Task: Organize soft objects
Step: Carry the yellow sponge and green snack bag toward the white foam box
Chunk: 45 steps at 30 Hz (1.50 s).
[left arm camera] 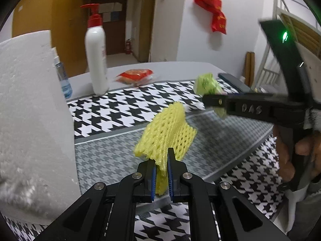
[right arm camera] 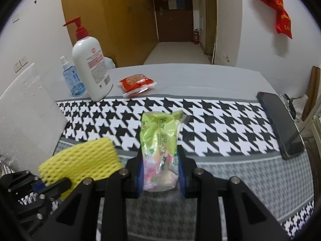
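Left tool point(left arm camera: 161, 167): clamped narrow on yellow foam net sleeve point(left arm camera: 166, 134), open-mesh, soft, flattened; long axis running away from tool, held above grey houndstooth mat point(left arm camera: 104, 156) near desk's point(right arm camera: 200, 76) front edge. Right tool point(right arm camera: 160, 172): gripping green crinkly plastic packet point(right arm camera: 160, 138), lower part clear with pink contents; long axis pointing toward desk's far edge; print illegible. "DAS" embossed on right tool's side. Far-left corner: white pump bottle point(right arm camera: 91, 68), red pump, label unreadable. Right edge: dark phone point(right arm camera: 280, 126).
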Available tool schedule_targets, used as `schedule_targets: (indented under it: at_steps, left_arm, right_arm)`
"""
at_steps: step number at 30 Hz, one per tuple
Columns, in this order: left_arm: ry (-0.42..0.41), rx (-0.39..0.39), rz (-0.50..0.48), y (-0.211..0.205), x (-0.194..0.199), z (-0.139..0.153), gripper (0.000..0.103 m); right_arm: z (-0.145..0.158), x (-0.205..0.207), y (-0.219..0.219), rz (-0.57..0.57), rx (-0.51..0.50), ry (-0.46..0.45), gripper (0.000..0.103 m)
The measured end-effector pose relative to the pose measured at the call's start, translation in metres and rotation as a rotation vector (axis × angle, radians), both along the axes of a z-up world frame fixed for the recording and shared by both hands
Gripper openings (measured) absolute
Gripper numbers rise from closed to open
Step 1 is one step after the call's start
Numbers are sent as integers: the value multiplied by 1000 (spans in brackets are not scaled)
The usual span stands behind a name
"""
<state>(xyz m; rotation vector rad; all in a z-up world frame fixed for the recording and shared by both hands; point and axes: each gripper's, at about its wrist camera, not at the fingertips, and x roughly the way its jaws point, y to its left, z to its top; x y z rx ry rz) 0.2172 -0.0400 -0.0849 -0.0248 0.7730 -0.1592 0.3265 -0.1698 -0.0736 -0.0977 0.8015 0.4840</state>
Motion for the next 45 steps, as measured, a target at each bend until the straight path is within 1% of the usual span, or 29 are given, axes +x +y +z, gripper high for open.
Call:
schedule_targets:
  at_steps: [4,11,14,18,23,26,30,35,40,45]
  left_arm:
    - [-15,1,-4,2,-10,9,10]
    - [-70,24,-5,4,-32,30,10]
    - [-107,47,5,4,-43,40,10]
    - [-141,30,10,8,-56,50,10]
    - [-189,32,9,11,-71,66,10]
    - [-206,41,5,12,-76,75,10]
    - [-245,52,3,13,-87,87,10]
    - [-287,22,22,29,-95,103,10]
    - [-338,22,33,39,-106,116,10]
    - [-386,9,46,50,-114,127,10]
  right_arm:
    - [17,-24,-2,-6,8,-52,32]
    - [32,-55,-8,-6,51,-96,32]
    - [37,-67,-6,3,62,-116,32]
    - [47,-80,-6,4,77,-141,32]
    - [59,-97,-7,14,97,-173,32]
    - [68,-111,-7,7,100,-218,32]
    - [81,-127,-11,11,146,-262,32]
    - [93,-146,-8,20,172,-305,32]
    - [105,-158,-4,20,197,-353,33]
    - [112,-162,1,44,213,-377,33]
